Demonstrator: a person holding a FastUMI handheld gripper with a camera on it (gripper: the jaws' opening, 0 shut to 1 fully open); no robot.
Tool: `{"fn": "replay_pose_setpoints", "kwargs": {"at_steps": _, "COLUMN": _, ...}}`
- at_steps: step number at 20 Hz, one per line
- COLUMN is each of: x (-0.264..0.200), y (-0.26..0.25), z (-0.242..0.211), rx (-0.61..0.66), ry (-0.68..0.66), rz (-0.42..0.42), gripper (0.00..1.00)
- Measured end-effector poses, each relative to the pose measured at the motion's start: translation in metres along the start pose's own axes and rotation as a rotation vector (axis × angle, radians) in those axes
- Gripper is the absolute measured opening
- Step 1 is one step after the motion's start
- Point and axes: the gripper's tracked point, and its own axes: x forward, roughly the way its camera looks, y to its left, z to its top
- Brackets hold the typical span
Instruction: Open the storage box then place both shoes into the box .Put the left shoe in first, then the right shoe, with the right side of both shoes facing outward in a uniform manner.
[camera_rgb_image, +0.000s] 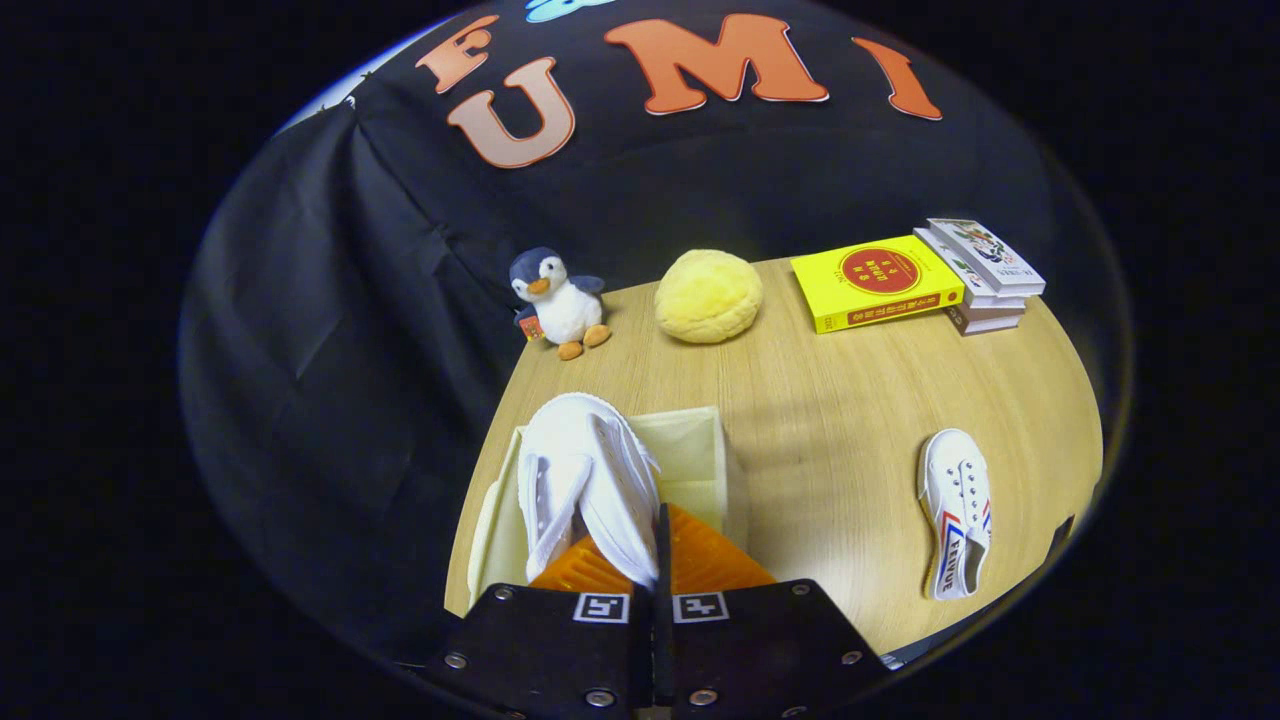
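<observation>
Now: claw clamps a white shoe above the open box

Gripper view: the claw (660, 545) has its two fingers drawn almost together, and they pinch the rear edge of a white shoe (585, 480) between them. That shoe lies tilted on its side, its toe pointing away from the fingers, and it sits over the mouth of the cream storage box (700, 450), whose open top shows just ahead of the fingers. Whether the shoe already touches the box floor cannot be told.

Well off to the right of the fingers, a second white shoe (957, 510) with red and blue stripes lies flat on the wooden table (830, 400), apart from the box.

Beyond the box, at the table's far edge, stand a small plush penguin (556, 300) and, beside it, a round yellow plush bun (708, 295). Farther right, a yellow book (875, 282) touches a short stack of books (985, 275).
</observation>
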Motion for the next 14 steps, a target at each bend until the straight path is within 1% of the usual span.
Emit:
{"fn": "replay_pose_setpoints", "kwargs": {"at_steps": 3, "x": 0.018, "y": 0.016, "z": -0.015, "rx": -0.007, "ry": 0.041, "rz": -0.017, "gripper": 0.02}}
{"fn": "replay_pose_setpoints", "kwargs": {"at_steps": 7, "x": 0.043, "y": 0.021, "z": -0.037, "rx": 0.002, "ry": 0.102, "rz": -0.076, "gripper": 0.02}}
{"fn": "replay_pose_setpoints", "kwargs": {"at_steps": 12, "x": 0.071, "y": 0.015, "z": -0.064, "rx": 0.068, "ry": 0.182, "rz": -0.179, "gripper": 0.03}}
{"fn": "replay_pose_setpoints", "kwargs": {"at_steps": 14, "x": 0.079, "y": 0.018, "z": -0.07, "rx": 0.107, "ry": 0.195, "rz": -0.193, "gripper": 0.03}}
